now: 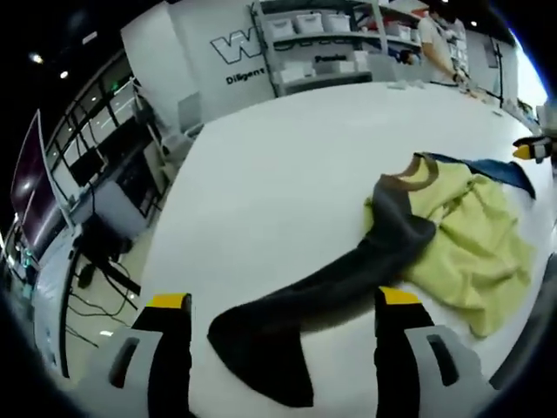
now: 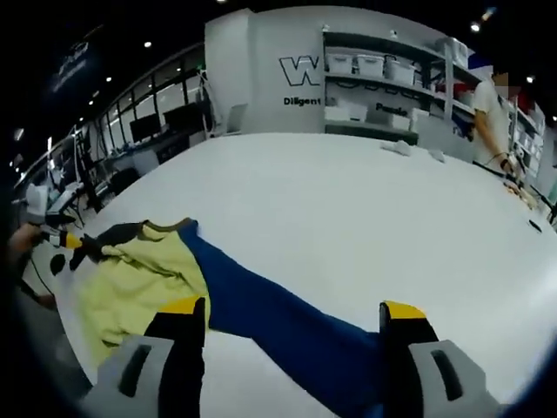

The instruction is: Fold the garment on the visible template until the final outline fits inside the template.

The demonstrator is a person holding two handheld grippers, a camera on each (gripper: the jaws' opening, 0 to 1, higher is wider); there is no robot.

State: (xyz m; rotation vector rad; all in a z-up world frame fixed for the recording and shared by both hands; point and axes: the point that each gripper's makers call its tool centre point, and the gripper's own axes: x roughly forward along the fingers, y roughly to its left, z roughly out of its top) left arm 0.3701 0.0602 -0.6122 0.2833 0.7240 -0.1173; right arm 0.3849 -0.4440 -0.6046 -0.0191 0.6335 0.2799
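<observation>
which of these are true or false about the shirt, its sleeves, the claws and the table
1. The garment's body is yellow-green. True.
2. Both sleeves are the same colour. False: the left gripper view shows a dark grey sleeve, the right gripper view a blue sleeve.
3. The left claw is open with the grey sleeve's end lying between its jaws. True.
4. The garment is neatly folded into a rectangle. False: it lies rumpled with both sleeves stretched out.
5. The table is dark wood. False: it is white.
6. The right claw is open over the blue sleeve. True.
</observation>
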